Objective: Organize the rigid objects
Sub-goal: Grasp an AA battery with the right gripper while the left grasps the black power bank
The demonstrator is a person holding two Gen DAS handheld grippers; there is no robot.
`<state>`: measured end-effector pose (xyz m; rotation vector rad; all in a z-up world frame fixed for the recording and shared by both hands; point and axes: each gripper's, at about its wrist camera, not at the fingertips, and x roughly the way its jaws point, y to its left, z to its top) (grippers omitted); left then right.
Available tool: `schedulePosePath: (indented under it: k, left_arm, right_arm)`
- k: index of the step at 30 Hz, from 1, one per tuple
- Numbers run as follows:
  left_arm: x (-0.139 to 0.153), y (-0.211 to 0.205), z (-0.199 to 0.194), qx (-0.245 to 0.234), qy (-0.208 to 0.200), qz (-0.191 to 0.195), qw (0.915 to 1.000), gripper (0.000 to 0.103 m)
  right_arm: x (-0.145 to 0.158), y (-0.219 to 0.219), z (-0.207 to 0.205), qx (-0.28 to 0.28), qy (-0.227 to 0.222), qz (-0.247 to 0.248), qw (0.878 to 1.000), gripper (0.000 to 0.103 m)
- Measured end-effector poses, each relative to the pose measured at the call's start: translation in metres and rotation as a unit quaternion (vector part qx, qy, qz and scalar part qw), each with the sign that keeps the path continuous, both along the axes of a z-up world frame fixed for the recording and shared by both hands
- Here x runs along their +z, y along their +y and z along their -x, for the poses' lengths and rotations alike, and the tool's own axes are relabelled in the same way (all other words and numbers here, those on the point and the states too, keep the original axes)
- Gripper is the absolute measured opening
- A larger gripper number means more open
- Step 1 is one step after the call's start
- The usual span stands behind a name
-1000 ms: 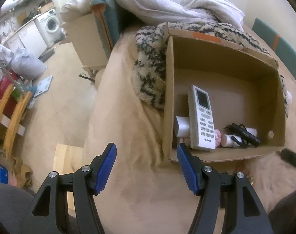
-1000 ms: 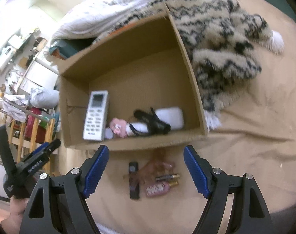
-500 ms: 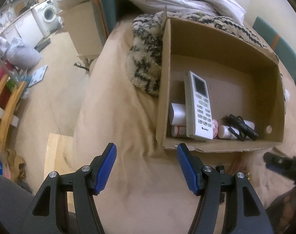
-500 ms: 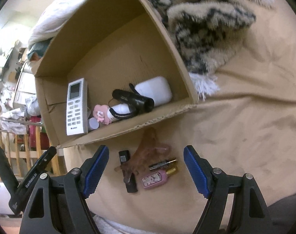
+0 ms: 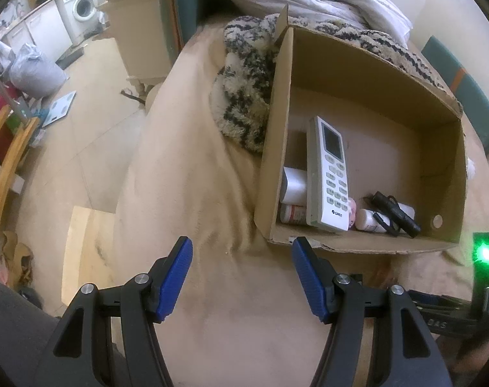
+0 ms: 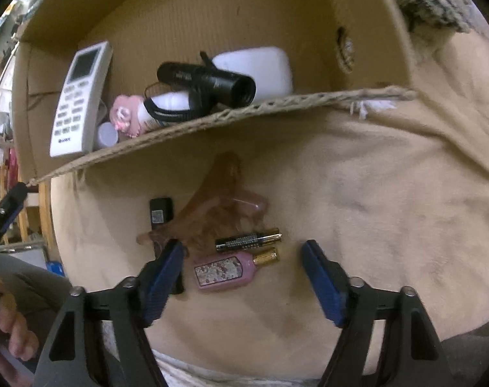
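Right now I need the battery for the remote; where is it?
Right wrist view: the battery lies on the bed outside the box, just above the pink perfume bottle.

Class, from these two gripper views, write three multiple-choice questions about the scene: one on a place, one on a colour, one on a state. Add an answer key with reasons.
1. Where does the white remote lie?
A. inside the cardboard box
B. on the bedspread in front of the box
C. on the floor

2. What colour is the perfume bottle body?
A. green
B. pink
C. black

3. How do the jaws of the right gripper stand?
A. shut on the battery
B. shut on the perfume bottle
C. open, holding nothing

Answers:
1 A, the remote leans behind the box's front wall.
2 B, its body is pink with a gold cap.
3 C, the blue pads stand wide apart, with the bottle lying between them untouched.
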<state>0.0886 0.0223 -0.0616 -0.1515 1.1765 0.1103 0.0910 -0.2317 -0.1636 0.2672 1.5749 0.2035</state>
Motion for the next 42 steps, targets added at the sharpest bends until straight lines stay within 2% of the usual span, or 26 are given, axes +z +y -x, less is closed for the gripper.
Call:
schedulePosePath:
  k: [3, 5, 6, 13, 19, 24, 28, 30, 35, 37, 39, 42]
  left_arm:
    - [0.001, 0.002, 0.001, 0.005, -0.001, 0.004, 1.0000, 0.061]
    - [0.001, 0.003, 0.002, 0.007, -0.001, 0.007, 1.0000, 0.061]
    - [0.001, 0.003, 0.001, 0.007, -0.001, 0.007, 0.9999, 0.061]
    - [0.002, 0.006, 0.003, 0.009, -0.002, 0.003, 1.0000, 0.061]
    - [0.000, 0.007, 0.004, 0.010, 0.002, -0.002, 0.9999, 0.061]
    - [-0.006, -0.006, 0.009, -0.015, 0.016, -0.003, 0.9997, 0.061]
    - [-0.016, -0.027, 0.017, -0.049, 0.028, -0.008, 0.9984, 0.061]
    - [-0.024, -0.039, 0.021, -0.062, 0.040, -0.004, 0.9973, 0.061]
    - [-0.045, -0.073, 0.032, -0.092, 0.069, 0.008, 0.9934, 0.061]
    - [-0.058, -0.089, 0.034, -0.105, 0.095, 0.029, 0.9895, 0.061]
    - [-0.071, -0.107, 0.035, -0.116, 0.118, 0.040, 0.9853, 0.058]
    - [-0.084, -0.131, 0.033, -0.137, 0.129, 0.034, 0.9816, 0.050]
  right_arm:
    - [-0.003, 0.007, -0.002, 0.023, 0.000, 0.002, 1.000, 0.065]
    - [-0.002, 0.012, -0.002, 0.042, -0.005, 0.001, 0.999, 0.056]
    - [-0.001, 0.015, -0.001, 0.050, -0.008, -0.001, 0.999, 0.047]
    - [0.015, 0.021, 0.007, 0.055, -0.038, 0.014, 0.998, 0.045]
    - [0.063, 0.016, 0.010, 0.056, -0.112, -0.002, 0.992, 0.045]
    - [0.120, 0.011, 0.022, 0.073, -0.212, -0.047, 0.973, 0.045]
    - [0.157, 0.000, 0.032, 0.066, -0.308, -0.075, 0.946, 0.045]
    - [0.167, -0.009, 0.033, 0.056, -0.335, -0.078, 0.937, 0.045]
    - [0.166, -0.017, 0.024, 0.027, -0.336, -0.105, 0.935, 0.045]
    - [0.163, -0.022, 0.024, 0.020, -0.329, -0.110, 0.938, 0.045]
    - [0.160, -0.025, 0.025, 0.014, -0.323, -0.112, 0.940, 0.045]
    - [0.159, -0.027, 0.027, 0.009, -0.321, -0.116, 0.940, 0.045]
